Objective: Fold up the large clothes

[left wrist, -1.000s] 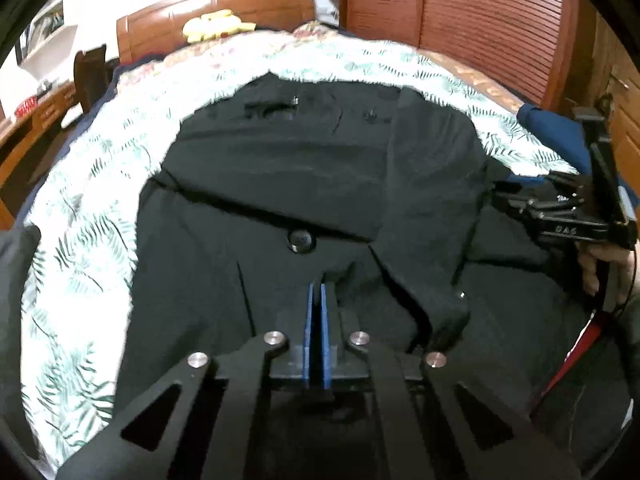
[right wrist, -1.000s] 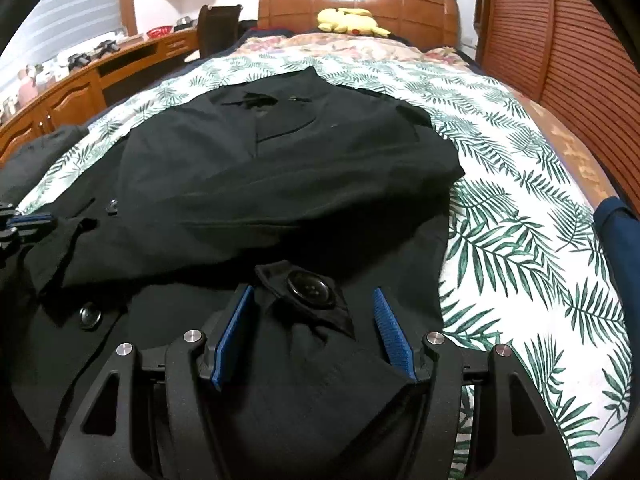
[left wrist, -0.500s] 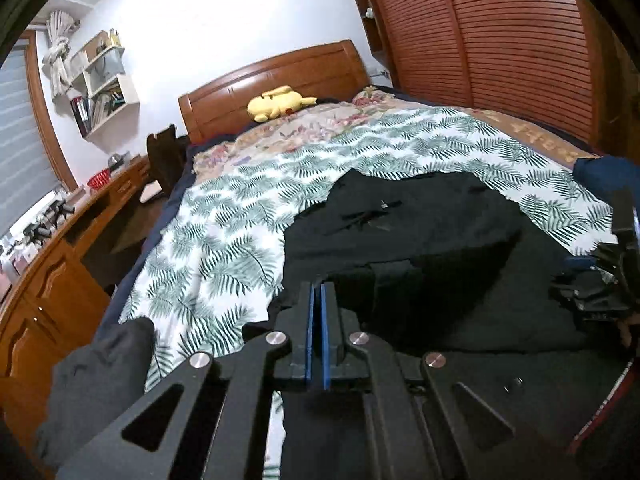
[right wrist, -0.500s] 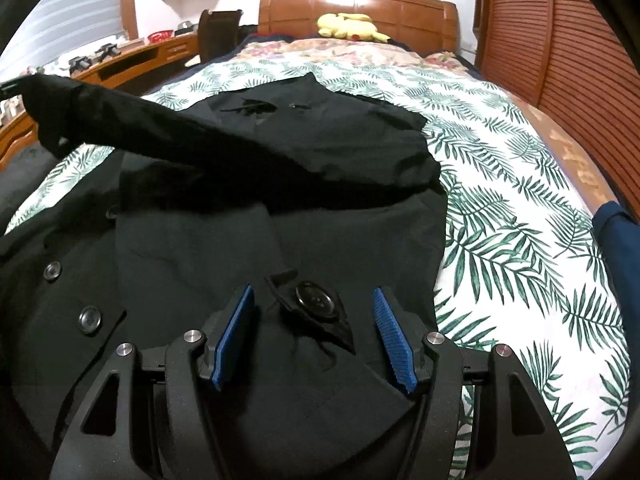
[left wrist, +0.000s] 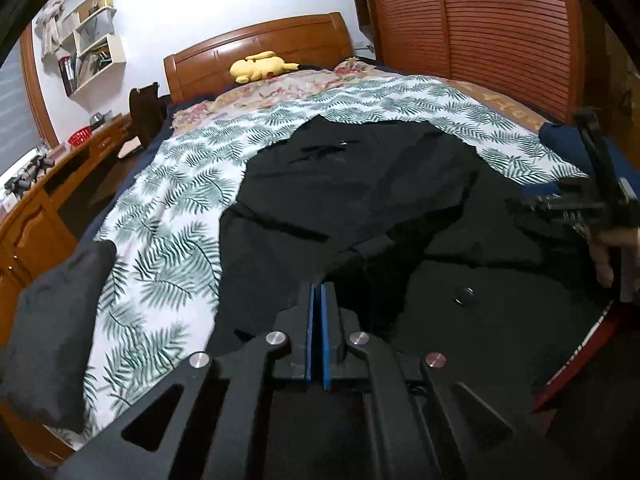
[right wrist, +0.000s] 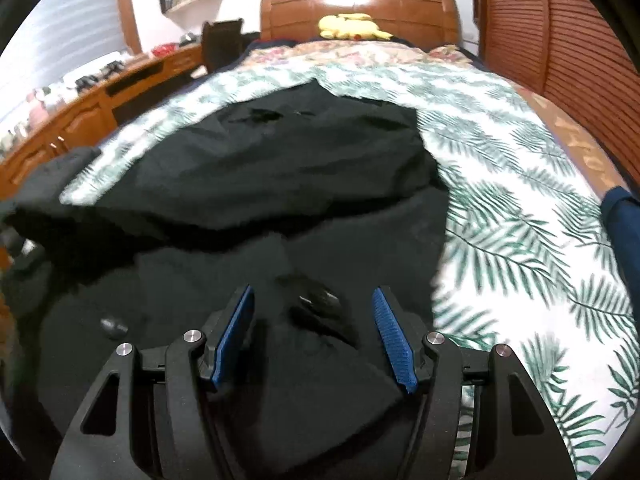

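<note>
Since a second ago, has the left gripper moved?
Yes. The left gripper has lifted and swung left: the headboard and desk are now in its view, and the black coat sits further right.

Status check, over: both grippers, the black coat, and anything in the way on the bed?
Left gripper shut on black coat. Right gripper open over coat. Dark cushion at bed edge, clear of it.

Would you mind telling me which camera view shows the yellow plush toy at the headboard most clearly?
The left wrist view shows it best: the yellow plush toy lies sharp and whole against the wooden headboard, beyond the black coat. In the right wrist view it also appears at the headboard, but motion blur smears its outline.
</note>
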The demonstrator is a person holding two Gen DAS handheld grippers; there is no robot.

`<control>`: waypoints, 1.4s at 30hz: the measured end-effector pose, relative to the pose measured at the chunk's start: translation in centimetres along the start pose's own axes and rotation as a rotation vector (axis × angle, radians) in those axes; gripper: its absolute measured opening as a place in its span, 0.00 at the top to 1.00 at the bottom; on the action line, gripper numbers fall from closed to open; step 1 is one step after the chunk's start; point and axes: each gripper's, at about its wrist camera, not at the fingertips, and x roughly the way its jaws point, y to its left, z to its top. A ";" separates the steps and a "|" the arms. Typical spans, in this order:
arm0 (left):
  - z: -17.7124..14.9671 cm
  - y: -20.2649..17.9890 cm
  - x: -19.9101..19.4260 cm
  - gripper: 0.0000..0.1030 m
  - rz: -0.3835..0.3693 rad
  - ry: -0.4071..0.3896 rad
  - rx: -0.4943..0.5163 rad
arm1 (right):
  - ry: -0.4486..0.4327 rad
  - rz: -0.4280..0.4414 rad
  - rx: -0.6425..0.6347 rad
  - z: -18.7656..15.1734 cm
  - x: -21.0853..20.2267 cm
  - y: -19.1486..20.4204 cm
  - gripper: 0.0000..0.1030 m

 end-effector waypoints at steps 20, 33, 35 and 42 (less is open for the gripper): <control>-4.0 0.4 -2.8 0.99 -0.088 0.020 -0.069 | 0.029 0.127 -0.105 5.1 5.3 9.0 0.39; -3.8 2.5 -4.0 0.90 -0.112 -0.004 -0.122 | 0.122 0.195 -0.229 2.1 6.1 12.5 0.39; -3.9 3.4 -4.0 0.85 -0.097 -0.006 -0.134 | 0.134 0.179 -0.244 1.5 6.2 12.6 0.39; -4.6 5.9 -3.0 0.68 -0.087 -0.003 -0.195 | 0.133 0.177 -0.244 1.0 4.8 11.8 0.39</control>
